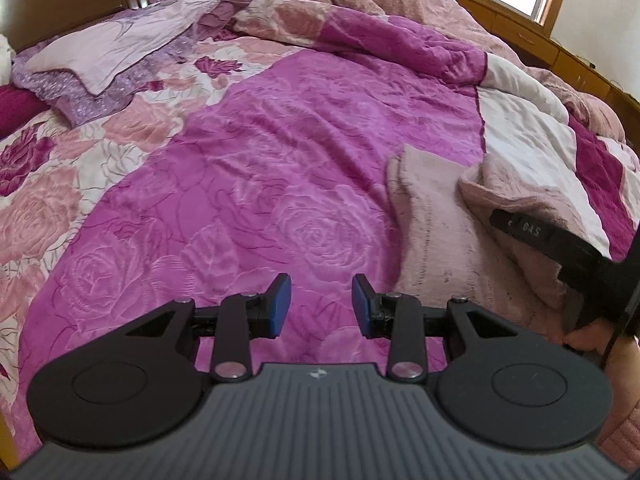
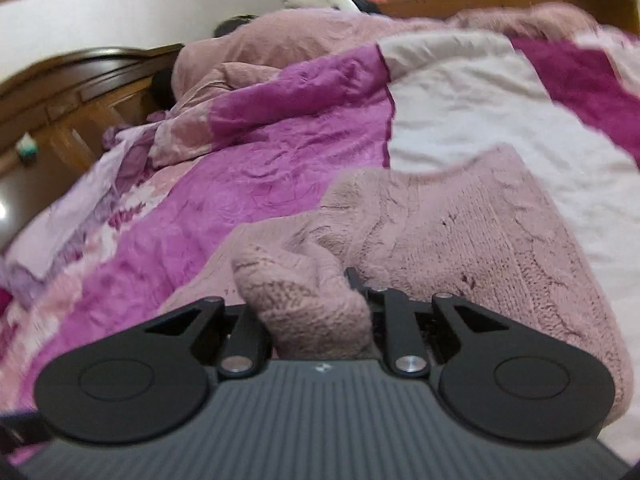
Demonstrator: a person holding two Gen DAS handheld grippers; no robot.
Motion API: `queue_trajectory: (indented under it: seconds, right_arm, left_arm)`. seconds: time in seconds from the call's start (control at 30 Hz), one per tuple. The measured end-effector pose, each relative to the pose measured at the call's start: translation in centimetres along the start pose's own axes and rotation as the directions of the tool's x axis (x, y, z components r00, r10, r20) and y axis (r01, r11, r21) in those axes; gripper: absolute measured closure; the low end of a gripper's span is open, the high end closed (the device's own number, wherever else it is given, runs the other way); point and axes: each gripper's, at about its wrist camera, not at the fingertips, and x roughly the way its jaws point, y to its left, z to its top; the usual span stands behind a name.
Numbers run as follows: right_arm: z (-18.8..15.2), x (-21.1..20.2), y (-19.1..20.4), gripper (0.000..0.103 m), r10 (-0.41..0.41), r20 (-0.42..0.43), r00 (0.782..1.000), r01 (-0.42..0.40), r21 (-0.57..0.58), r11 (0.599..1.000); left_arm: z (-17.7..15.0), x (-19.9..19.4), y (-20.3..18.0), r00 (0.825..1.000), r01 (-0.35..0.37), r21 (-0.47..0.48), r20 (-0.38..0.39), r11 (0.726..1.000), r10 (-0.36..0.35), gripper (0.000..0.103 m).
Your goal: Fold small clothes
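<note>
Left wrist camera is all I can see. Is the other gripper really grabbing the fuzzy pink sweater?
Observer: Yes. In the right wrist view the right gripper is shut on a bunched-up fold of the pink sweater.
Operator: Can you see both its fingers?
Observer: Only one finger; the fold hides the other.
Operator: Anything else I'm missing?
Observer: What looks like dark hair shows above the pink blanket, near the headboard.

Pink knit garment (image 2: 460, 240), fuzzy and cable-patterned, lies rumpled on the magenta quilt (image 1: 280, 140) of the bed; one bunched edge is lifted and folded back over the flatter rest of it.
</note>
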Motion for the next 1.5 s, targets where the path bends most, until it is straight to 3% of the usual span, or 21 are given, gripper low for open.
queue_trajectory:
  seconds: [0.13, 0.23, 0.37, 0.47, 0.57, 0.67, 0.8, 1.07, 1.3, 1.5]
  right_arm:
    - [2.2, -0.3, -1.8, 0.082, 0.030, -0.001, 1.000, -0.030, 0.193, 0.981]
    - [3.7, -1.0, -1.1, 0.082, 0.053, 0.060, 0.997, -0.067, 0.269, 0.961]
    - [3.3, -2.4, 1.8, 0.082, 0.126, 0.129, 0.984, -0.150, 0.201, 0.968]
    - [0.9, -1.4, 4.7, 0.082, 0.143, 0.065, 0.988, -0.147, 0.058, 0.987]
    - [-2.3, 0.4, 5.8, 0.081, 0.126, -0.041, 0.991, -0.126, 0.001, 0.992]
    - [-3.1, -0.9, 6.3, 0.076, 0.131, -0.011, 0.991, -0.132, -0.064, 0.989]
    - [-1.8, -2.3, 5.8, 0.057, 0.188, -0.054, 0.981, -0.190, -0.037, 0.981]
    - [-1.3, -7.3, 3.7, 0.054, 0.271, -0.041, 0.962, -0.271, 0.000, 0.963]
    - [0.3, -9.3, -0.4, 0.054, 0.136, 0.045, 0.990, -0.137, 0.025, 0.990]
    - [0.6, -8.8, -4.7, 0.053, -0.002, 0.047, 0.999, -0.003, 0.106, 0.994]
  left_arm:
    - [0.1, 0.2, 1.3, 1.000, 0.001, -0.029, -0.001, 1.000, -0.001, 0.062]
    - [0.1, 0.1, 1.9, 1.000, 0.010, -0.047, 0.003, 0.999, -0.010, 0.062]
    - [-0.1, 0.0, 2.7, 1.000, 0.015, -0.059, 0.008, 0.998, -0.014, 0.062]
    - [-0.3, 0.2, 3.4, 1.000, 0.007, -0.080, -0.002, 0.997, -0.007, 0.062]
    - [-0.3, 0.2, 4.0, 1.000, 0.010, -0.104, -0.010, 0.994, -0.011, 0.062]
    - [-0.2, -0.2, 4.3, 1.000, 0.013, -0.101, 0.001, 0.995, -0.013, 0.062]
    - [0.2, -0.2, 4.2, 1.000, 0.009, -0.089, 0.007, 0.996, -0.008, 0.062]
    - [2.2, 0.0, 1.6, 0.998, 0.064, -0.035, 0.019, 0.997, -0.063, 0.062]
    - [5.3, 0.9, -2.9, 0.989, 0.141, 0.037, 0.042, 0.989, -0.142, 0.062]
    - [7.4, 4.7, -6.9, 0.983, 0.179, 0.087, 0.026, 0.980, -0.182, 0.062]
